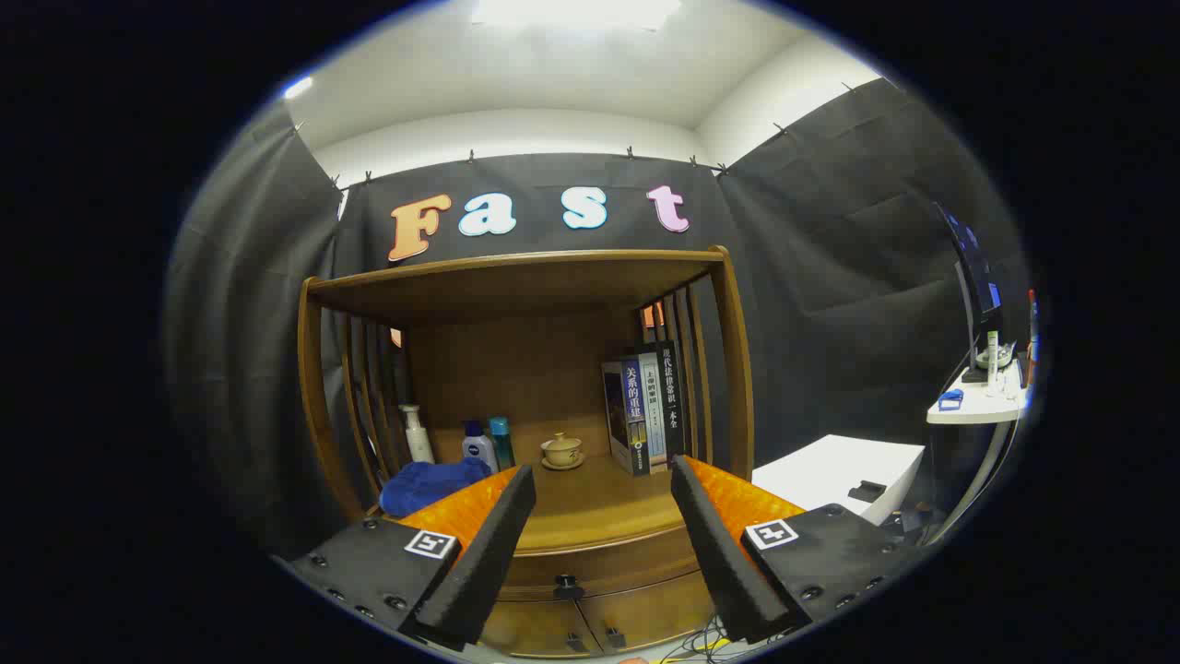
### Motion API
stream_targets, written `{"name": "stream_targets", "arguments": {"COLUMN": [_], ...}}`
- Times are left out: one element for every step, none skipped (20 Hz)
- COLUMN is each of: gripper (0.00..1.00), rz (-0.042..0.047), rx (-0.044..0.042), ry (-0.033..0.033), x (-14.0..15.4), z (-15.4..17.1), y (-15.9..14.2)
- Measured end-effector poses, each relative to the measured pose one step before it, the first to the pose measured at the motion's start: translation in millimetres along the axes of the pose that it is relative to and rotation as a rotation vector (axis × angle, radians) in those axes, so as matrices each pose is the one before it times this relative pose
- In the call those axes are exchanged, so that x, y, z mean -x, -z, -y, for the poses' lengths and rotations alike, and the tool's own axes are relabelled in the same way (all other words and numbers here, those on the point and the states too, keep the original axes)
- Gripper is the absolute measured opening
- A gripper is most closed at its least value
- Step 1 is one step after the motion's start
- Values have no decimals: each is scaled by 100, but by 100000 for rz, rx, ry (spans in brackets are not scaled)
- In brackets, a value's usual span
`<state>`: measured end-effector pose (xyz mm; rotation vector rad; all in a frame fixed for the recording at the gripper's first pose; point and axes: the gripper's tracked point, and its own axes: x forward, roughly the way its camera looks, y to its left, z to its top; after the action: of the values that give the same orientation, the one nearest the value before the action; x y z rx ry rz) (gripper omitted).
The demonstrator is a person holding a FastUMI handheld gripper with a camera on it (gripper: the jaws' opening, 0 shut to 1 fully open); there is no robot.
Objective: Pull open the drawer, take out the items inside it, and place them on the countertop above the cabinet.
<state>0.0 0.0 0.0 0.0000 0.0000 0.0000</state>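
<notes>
The gripper (604, 544) hung before the cabinet, jaws spread and empty, the drawer (599, 564) shut. A careless approach might have missed its small knob (567, 583), or slipped off.

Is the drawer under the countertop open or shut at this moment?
Shut. The drawer front sits flush under the countertop edge, its knob untouched; the open gripper hangs above it.
</notes>
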Motion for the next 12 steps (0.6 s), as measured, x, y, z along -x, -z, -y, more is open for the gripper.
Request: {"name": "stream_targets", "arguments": {"gripper": [98,98,98,98,98,98,98,98,98,98,98,98], "rz": [295,196,65,-63,-140,-89,9,56,62,142,138,54], "rx": [95,10,-2,144,233,111,-13,-42,103,316,416,353], "ry": [-183,-314,-176,-38,11,-87,-312,-486,-361,-234,-192,-159], "x": [-60,1,148,48,-27,21,-83,-49,59,43,44,-78], "z": [-76,-118,-202,-27,6,-79,-82,-213,-155,-137,-94,7], "y": [-73,-1,34,98,120,106,8,-2,8,70,69,24]}}
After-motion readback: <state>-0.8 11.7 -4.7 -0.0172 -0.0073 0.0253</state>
